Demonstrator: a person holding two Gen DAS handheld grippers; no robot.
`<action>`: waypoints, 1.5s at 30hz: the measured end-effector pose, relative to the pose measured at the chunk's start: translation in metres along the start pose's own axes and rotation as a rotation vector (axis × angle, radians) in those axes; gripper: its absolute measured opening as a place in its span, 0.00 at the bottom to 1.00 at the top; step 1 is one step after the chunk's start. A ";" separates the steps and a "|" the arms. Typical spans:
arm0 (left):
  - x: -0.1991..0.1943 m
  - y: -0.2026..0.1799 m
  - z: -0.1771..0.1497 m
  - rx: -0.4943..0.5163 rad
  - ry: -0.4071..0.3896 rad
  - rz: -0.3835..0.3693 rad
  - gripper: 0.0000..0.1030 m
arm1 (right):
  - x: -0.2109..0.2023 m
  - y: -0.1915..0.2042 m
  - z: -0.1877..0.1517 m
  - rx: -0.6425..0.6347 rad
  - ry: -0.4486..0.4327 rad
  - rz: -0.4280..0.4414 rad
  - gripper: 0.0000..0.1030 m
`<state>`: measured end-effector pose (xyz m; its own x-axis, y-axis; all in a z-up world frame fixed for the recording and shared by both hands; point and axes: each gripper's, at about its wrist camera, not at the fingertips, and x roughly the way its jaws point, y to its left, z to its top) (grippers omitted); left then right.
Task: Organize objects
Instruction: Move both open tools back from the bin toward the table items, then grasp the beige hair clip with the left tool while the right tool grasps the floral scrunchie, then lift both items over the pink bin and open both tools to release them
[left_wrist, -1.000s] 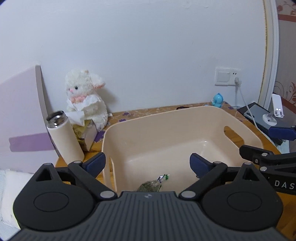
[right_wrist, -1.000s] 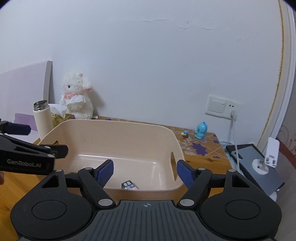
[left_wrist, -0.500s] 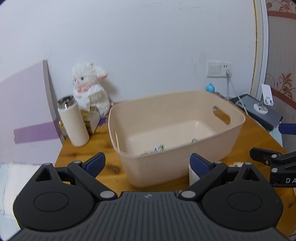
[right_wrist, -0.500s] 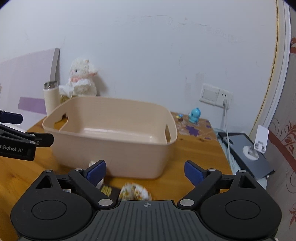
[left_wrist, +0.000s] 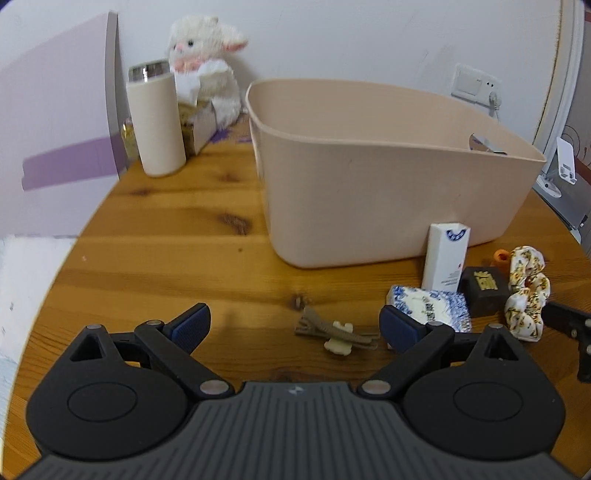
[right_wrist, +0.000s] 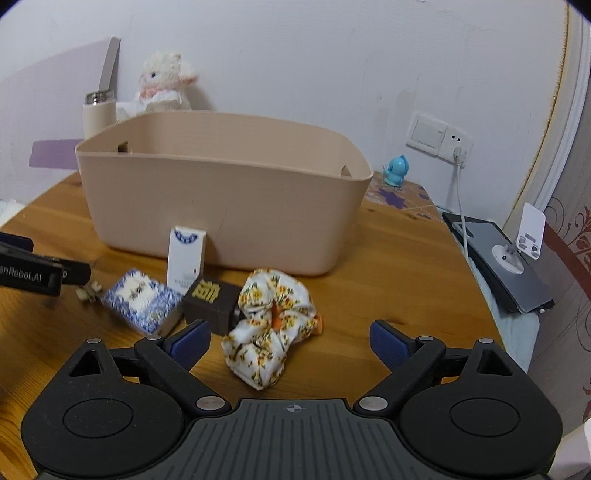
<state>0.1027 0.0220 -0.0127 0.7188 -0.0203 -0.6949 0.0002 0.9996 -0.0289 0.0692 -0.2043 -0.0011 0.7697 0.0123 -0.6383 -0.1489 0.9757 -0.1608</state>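
Note:
A beige plastic bin (left_wrist: 388, 166) stands on the wooden table; it also shows in the right wrist view (right_wrist: 221, 192). In front of it lie a brown hair clip (left_wrist: 334, 330), a blue-white packet (left_wrist: 430, 304) (right_wrist: 142, 299), an upright white box (left_wrist: 445, 256) (right_wrist: 185, 254), a dark brown box (left_wrist: 484, 290) (right_wrist: 210, 301) and a floral scrunchie (left_wrist: 526, 291) (right_wrist: 273, 325). My left gripper (left_wrist: 295, 325) is open, low over the table just before the hair clip. My right gripper (right_wrist: 290, 338) is open, with the scrunchie between its fingers.
A cream thermos (left_wrist: 155, 118), a white plush lamb (left_wrist: 207, 70) and a tissue box (left_wrist: 197, 122) stand at the back left. A phone stand on a dark tablet (right_wrist: 517, 254), a blue figurine (right_wrist: 397, 171) and a wall socket with cable (right_wrist: 458, 147) are at the right.
Both grippers have pulled back from above the bin and dropped low over the table. The loose objects in front of the bin have come into view.

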 end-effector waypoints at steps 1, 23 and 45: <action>0.003 0.002 -0.001 -0.011 0.009 -0.010 0.95 | 0.002 0.001 -0.002 -0.001 0.004 0.002 0.92; 0.028 -0.011 -0.007 0.097 0.002 -0.068 0.55 | 0.047 0.002 -0.010 0.101 0.079 0.057 0.29; -0.017 -0.002 0.000 0.083 -0.055 -0.068 0.55 | -0.025 -0.021 0.004 0.125 -0.092 0.032 0.11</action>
<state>0.0906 0.0207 -0.0012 0.7522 -0.0890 -0.6529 0.1058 0.9943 -0.0136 0.0557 -0.2241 0.0215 0.8200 0.0585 -0.5694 -0.1007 0.9940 -0.0429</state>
